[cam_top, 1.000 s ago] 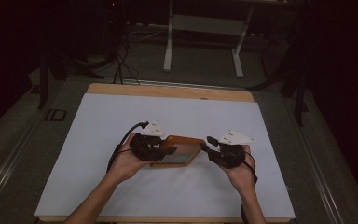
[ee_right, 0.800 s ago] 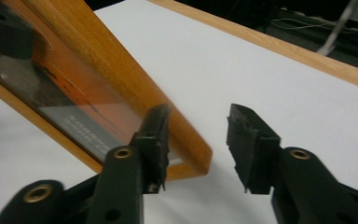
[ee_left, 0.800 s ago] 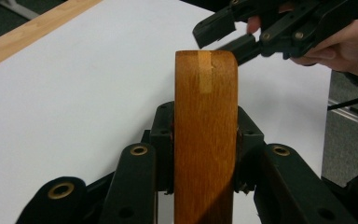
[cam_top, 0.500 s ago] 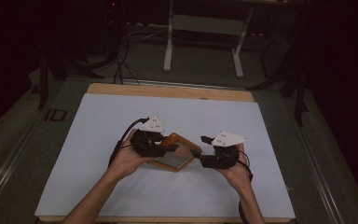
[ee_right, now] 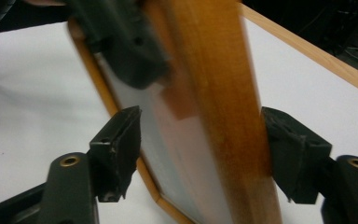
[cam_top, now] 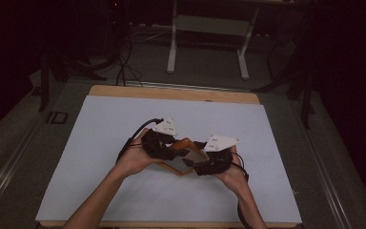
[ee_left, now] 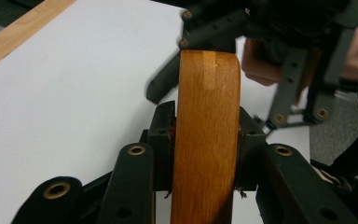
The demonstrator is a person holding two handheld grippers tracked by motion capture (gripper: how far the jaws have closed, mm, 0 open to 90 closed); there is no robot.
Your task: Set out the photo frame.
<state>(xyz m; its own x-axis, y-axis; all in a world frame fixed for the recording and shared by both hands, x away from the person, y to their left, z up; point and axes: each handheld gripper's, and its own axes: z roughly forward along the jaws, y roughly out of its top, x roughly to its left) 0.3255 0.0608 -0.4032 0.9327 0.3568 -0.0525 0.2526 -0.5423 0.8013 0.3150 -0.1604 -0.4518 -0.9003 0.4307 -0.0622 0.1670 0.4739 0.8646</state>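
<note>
One orange-brown wooden picture frame with a pale panel (cam_top: 187, 153) is held tilted above the middle of the white-covered bench (cam_top: 100, 129), between both tongs. Its edge is pinched firmly by the left tongs (ee_left: 206, 140). The right tongs (ee_right: 200, 154) are set around the opposite edge, one pad touching wood, the other apart.

The frame (ee_left: 209, 140) is smooth, glossy varnished wood, the tongs (ee_left: 205, 140) matt black plastic with brass-coloured rivets.
</note>
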